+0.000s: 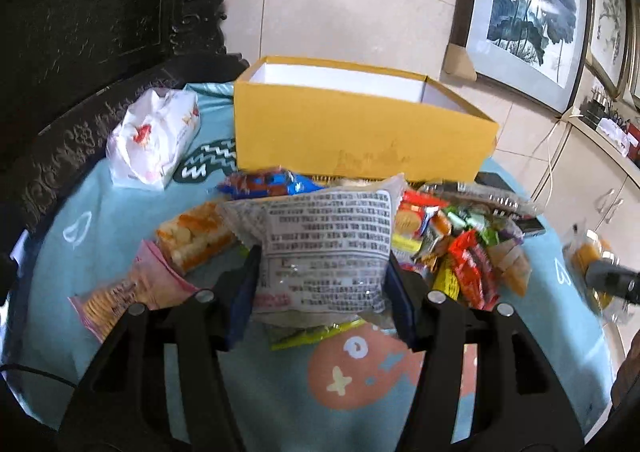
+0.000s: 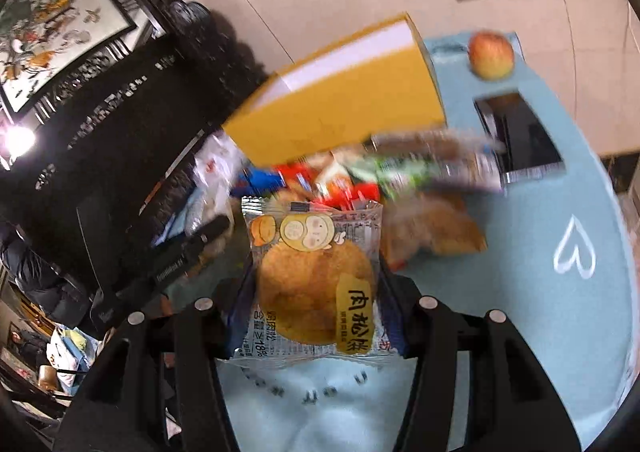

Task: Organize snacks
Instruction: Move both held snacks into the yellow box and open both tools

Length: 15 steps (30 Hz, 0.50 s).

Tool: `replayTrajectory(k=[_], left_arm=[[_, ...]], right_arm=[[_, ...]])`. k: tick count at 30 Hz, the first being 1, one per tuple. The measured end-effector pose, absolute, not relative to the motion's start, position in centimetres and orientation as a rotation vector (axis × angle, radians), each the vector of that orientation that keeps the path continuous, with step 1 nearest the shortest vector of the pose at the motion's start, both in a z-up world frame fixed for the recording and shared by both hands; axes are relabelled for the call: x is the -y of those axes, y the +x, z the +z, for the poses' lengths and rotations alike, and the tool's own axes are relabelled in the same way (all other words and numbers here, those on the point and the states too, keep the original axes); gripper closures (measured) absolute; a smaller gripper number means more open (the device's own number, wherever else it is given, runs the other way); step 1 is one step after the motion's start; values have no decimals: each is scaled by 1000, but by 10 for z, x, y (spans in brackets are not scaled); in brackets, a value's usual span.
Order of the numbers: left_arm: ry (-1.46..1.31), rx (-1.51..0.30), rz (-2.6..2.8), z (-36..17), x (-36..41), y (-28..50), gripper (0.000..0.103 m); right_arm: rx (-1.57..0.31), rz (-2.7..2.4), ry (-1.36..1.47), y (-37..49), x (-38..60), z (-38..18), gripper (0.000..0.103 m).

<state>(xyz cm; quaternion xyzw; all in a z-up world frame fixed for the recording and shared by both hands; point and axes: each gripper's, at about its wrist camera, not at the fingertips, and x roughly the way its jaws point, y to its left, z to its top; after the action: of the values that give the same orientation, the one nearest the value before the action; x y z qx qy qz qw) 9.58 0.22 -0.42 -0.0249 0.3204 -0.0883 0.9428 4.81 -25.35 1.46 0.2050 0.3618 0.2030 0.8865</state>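
My left gripper [image 1: 322,256] is shut on a clear snack packet [image 1: 324,248], its printed back side facing me, lifted above the table. My right gripper [image 2: 316,264] is shut on a clear-wrapped round pastry packet [image 2: 316,284] with a yellow label and a cartoon face. An open yellow box [image 1: 360,132] with a white inside stands behind the pile of mixed snacks [image 1: 460,244]; in the right wrist view the yellow box [image 2: 344,108] appears blurred beyond the snack pile [image 2: 340,180]. The right gripper [image 1: 608,280] with its packet also shows at the right edge of the left wrist view.
A light-blue cartoon cloth [image 1: 120,244] covers the round table. A white plastic bag [image 1: 152,140] lies at the left, cracker packets [image 1: 120,300] nearer. An apple [image 2: 491,54] and a dark phone [image 2: 520,132] lie right of the box. Dark carved furniture [image 1: 80,32] stands behind.
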Motion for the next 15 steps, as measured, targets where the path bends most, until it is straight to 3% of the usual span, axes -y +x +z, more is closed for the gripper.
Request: replayTrajectory(k=[7, 15], left_arm=[[-59, -610, -180, 43, 16, 129, 44], [-131, -593, -156, 87, 46, 231, 44]], right_arm=[[-586, 401, 443, 98, 258, 59, 47], [-451, 302, 374, 189, 253, 85, 47]])
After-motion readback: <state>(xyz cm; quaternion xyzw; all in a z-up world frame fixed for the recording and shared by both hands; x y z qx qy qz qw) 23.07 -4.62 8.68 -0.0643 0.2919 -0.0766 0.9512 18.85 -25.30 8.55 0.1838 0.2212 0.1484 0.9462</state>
